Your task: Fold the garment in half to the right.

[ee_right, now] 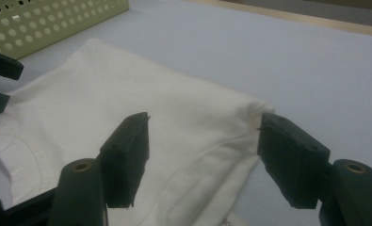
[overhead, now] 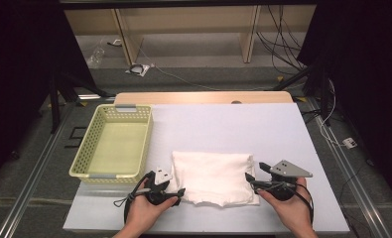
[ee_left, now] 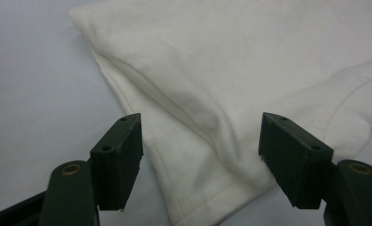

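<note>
White tabletop [overhead: 283,134], folded white cloth [overhead: 213,177] beside a basket [overhead: 84,158].
Left gripper [overhead: 179,192] and right gripper [overhead: 249,179] flank it, jaws apart, unclamped.

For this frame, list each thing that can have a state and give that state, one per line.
White garment: folded into a flat rectangle, lying on the table.
Basket: upright, nothing inside, beside the garment.
Left gripper: open, fingers astride the garment's left edge, not pressing.
Right gripper: open, fingers astride the garment's right corner, not pressing.
</note>
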The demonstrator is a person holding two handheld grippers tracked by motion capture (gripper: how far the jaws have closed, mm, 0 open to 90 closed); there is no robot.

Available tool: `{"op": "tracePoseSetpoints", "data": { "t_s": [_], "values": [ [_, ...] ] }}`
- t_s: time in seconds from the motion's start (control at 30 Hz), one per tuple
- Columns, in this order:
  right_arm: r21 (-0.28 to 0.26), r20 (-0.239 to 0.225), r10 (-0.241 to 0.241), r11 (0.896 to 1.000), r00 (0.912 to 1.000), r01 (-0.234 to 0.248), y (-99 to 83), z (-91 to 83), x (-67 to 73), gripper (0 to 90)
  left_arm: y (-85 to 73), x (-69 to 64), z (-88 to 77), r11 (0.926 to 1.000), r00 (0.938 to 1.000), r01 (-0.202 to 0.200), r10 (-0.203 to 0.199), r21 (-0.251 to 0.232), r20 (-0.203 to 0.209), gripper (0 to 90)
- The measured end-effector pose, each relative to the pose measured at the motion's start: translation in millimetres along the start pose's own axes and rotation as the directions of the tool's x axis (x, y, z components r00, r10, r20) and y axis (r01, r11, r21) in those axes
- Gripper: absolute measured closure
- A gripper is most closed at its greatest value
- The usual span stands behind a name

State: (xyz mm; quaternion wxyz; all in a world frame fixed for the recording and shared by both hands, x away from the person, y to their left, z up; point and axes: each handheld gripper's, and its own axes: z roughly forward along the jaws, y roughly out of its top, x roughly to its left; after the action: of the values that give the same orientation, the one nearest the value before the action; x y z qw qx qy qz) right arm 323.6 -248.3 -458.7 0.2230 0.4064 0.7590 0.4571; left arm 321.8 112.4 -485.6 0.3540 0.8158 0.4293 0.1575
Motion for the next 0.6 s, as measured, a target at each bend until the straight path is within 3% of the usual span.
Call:
{"op": "tracePoseSetpoints", "data": {
  "t_s": [0.4, 0.6],
  "values": [
    [0.012, -0.009, -0.002, 1.000, 1.0000, 0.002, -1.2, 3.2, 0.9, 35.5, -3.0, -1.5, 7.3, 0.9989, 0.9990, 0.036, -0.036, 0.030, 0.024, 32.4],
    [-0.001, -0.014, -0.010, 1.000, 0.9999, 0.010, 0.5, 1.0, 3.0, 36.5, -4.0, -0.6, 4.5, 0.9978, 0.9980, 0.059, -0.060, 0.031, 0.019, 43.7]
  ]
}}
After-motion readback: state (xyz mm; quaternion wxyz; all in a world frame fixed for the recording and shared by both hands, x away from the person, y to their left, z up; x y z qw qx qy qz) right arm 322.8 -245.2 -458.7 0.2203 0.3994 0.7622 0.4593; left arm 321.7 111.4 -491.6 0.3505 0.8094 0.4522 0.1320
